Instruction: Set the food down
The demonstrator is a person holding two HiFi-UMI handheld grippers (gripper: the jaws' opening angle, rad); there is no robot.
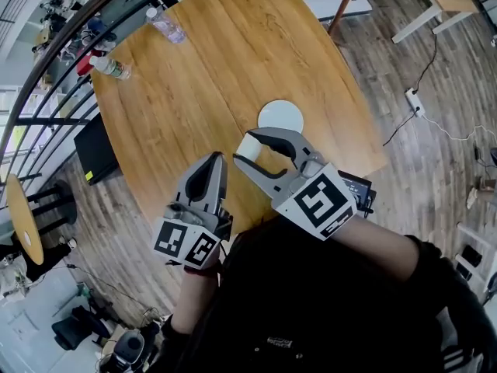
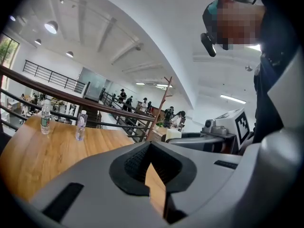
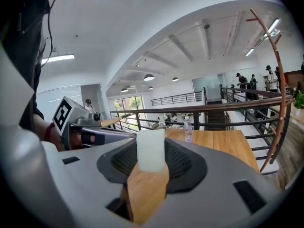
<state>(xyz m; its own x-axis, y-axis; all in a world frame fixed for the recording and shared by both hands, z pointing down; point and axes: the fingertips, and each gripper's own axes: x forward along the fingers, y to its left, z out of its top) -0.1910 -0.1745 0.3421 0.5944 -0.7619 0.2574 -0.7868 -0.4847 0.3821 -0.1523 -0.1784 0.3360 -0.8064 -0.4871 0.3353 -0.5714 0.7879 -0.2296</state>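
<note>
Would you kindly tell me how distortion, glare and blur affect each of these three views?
Head view: sharp and evenly lit, with the wide angle bowing the table edge. Left gripper view: fisheye with black corners, ceiling lamp blown out. Right gripper view: the same fisheye curves the railing; the near white block is slightly soft.

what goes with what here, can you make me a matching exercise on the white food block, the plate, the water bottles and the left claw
1 white rectangular food block
2 round white plate
3 two clear plastic water bottles
4 left claw

a far edge of the round wooden table
b shut, nothing in it
c gripped in the right claw
d bare, on the table beyond the block

Pairs: 1-c, 2-d, 3-a, 4-b
</note>
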